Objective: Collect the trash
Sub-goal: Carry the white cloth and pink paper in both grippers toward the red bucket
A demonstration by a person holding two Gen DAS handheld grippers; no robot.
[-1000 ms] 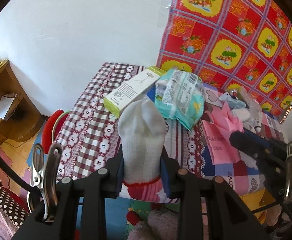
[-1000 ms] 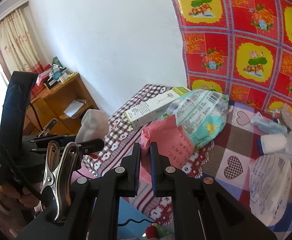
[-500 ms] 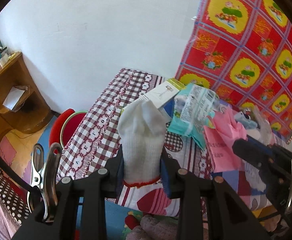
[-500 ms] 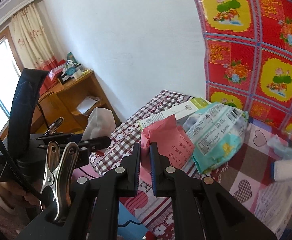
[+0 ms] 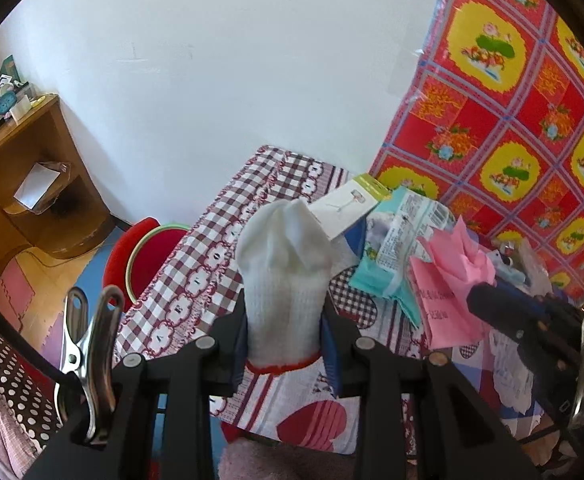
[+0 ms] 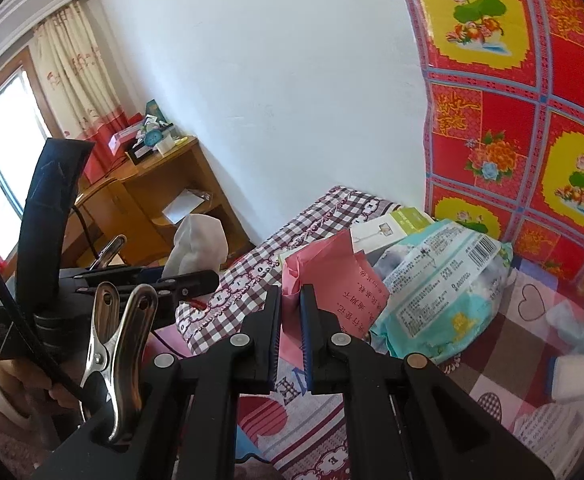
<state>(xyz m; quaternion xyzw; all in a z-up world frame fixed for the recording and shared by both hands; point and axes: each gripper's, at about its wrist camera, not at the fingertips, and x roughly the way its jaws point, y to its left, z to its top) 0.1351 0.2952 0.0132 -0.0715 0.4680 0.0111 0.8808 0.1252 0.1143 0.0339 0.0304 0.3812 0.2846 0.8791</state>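
My left gripper [image 5: 284, 354] is clamped on a white knitted glove [image 5: 284, 276] with a red cuff, which stands upright between the pads, off the near edge of the checked tablecloth [image 5: 196, 280]. My right gripper [image 6: 290, 322] is pinched tight on a crumpled pink paper [image 6: 331, 276] printed with characters, also off that near edge. On the tablecloth behind lie a teal wipes packet [image 6: 439, 292] and, touching it, a green-edged white box [image 6: 391, 226].
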